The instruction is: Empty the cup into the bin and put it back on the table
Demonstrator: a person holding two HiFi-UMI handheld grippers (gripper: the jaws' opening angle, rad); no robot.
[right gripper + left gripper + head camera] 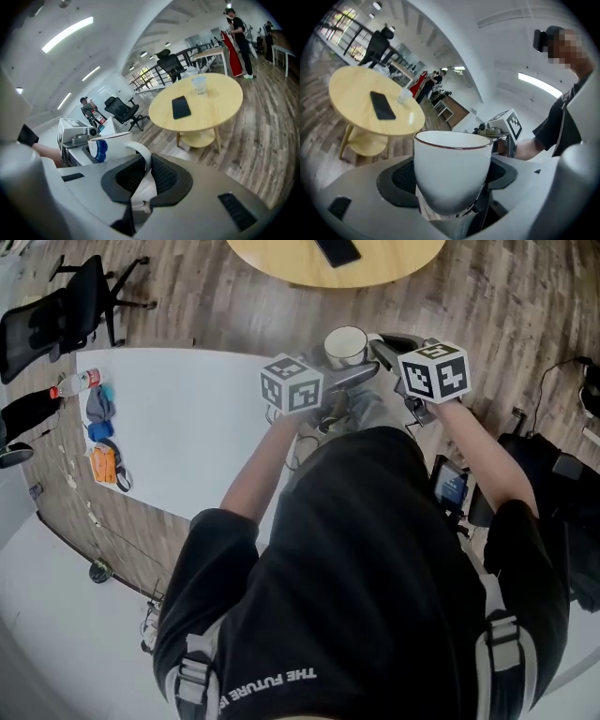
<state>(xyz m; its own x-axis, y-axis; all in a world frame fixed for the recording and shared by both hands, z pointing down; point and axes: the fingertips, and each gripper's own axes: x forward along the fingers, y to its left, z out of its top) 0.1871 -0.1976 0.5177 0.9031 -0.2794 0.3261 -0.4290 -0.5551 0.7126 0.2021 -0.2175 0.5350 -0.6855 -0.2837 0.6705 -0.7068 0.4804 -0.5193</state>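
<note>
Left gripper (451, 177) is clamped across the body of the white cup (452, 161), which stands upright between its pads. Right gripper (145, 177) is nearly closed, pinching the cup's handle (142, 153). In the head view the cup sits at upper centre of frame, seemingly just past the white table's (187, 427) far corner; its contents are not discernible.

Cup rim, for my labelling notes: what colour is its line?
Thin dark red, on a white cup; clearest in the left gripper view.
</note>
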